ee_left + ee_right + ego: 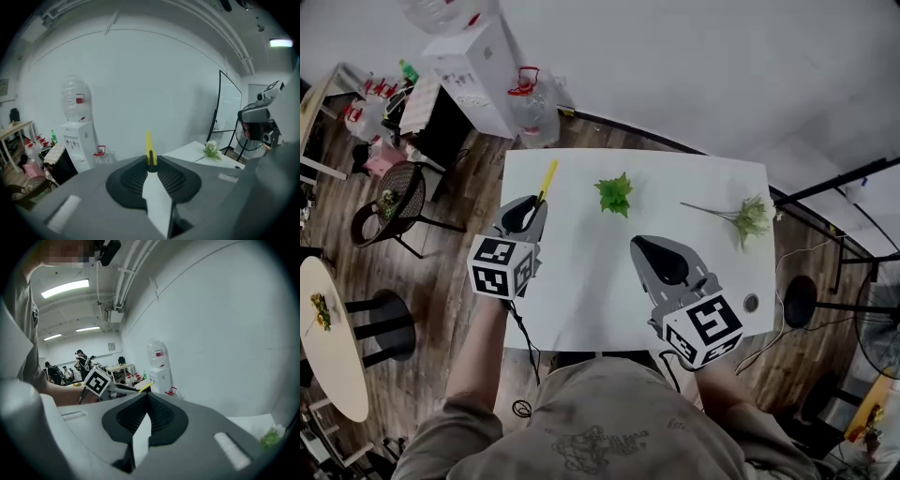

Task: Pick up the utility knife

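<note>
Knife (547, 180), yellow: grasped at its near end by the left hand-held gripper (532, 208), over the far left corner of the white surface (581, 281). In the left gripper view we see both jaws clenched on the knife (149, 147), which stands between the black pads and projects past the tips of that hand-held gripper (151, 164), outlined against the pale wall. We cannot tell from the head view whether the far tip of the knife touches the surface.

The right hand-held gripper (639, 244) hangs over the near middle of the surface, well apart from the left one. In the right gripper view we find its jaws pressed together with nothing between them (146, 397); the knife (144, 387) and the left hand-held gripper's marker cube (97, 382) show beyond them, to the left.

Other things on the surface: a green plant (615, 194) at the far middle, near the knife but not touching it; a long-stemmed sprig (748, 217) at the far right; a small round thing (751, 302) by the right edge.

Off the surface, at the wall: a white water dispenser (478, 66) and a bottle (532, 103) on the floor beside it.
</note>
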Demonstrator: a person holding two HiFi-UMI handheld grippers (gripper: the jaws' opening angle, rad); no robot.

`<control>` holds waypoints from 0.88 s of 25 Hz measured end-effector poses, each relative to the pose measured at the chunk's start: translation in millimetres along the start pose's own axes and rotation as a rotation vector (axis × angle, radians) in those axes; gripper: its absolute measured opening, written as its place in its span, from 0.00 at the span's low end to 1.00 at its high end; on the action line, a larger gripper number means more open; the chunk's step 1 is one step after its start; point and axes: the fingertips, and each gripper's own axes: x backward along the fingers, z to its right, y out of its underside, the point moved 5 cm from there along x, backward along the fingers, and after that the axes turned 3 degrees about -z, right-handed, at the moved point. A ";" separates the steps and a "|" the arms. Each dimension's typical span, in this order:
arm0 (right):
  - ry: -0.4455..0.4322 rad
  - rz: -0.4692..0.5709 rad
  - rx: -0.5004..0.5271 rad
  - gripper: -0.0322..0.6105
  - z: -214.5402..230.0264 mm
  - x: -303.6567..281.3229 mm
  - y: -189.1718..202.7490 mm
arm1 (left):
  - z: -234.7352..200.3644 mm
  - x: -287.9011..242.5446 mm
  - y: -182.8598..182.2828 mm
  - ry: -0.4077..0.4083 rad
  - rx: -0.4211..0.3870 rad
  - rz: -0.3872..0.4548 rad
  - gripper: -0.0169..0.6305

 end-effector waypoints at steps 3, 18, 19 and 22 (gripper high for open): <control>0.018 0.049 0.042 0.10 -5.8 23.6 -16.4 | 9.9 31.0 -23.3 -0.014 -0.024 0.080 0.13; 0.084 0.197 0.105 0.09 -41.2 110.5 -46.0 | 69.0 164.3 -60.2 -0.031 -0.072 0.304 0.13; 0.085 0.202 0.109 0.09 -43.4 113.8 -46.5 | 73.1 169.3 -59.7 -0.030 -0.071 0.314 0.13; 0.093 0.202 0.110 0.09 -49.2 120.2 -43.3 | 82.7 177.4 -52.0 -0.026 -0.073 0.308 0.13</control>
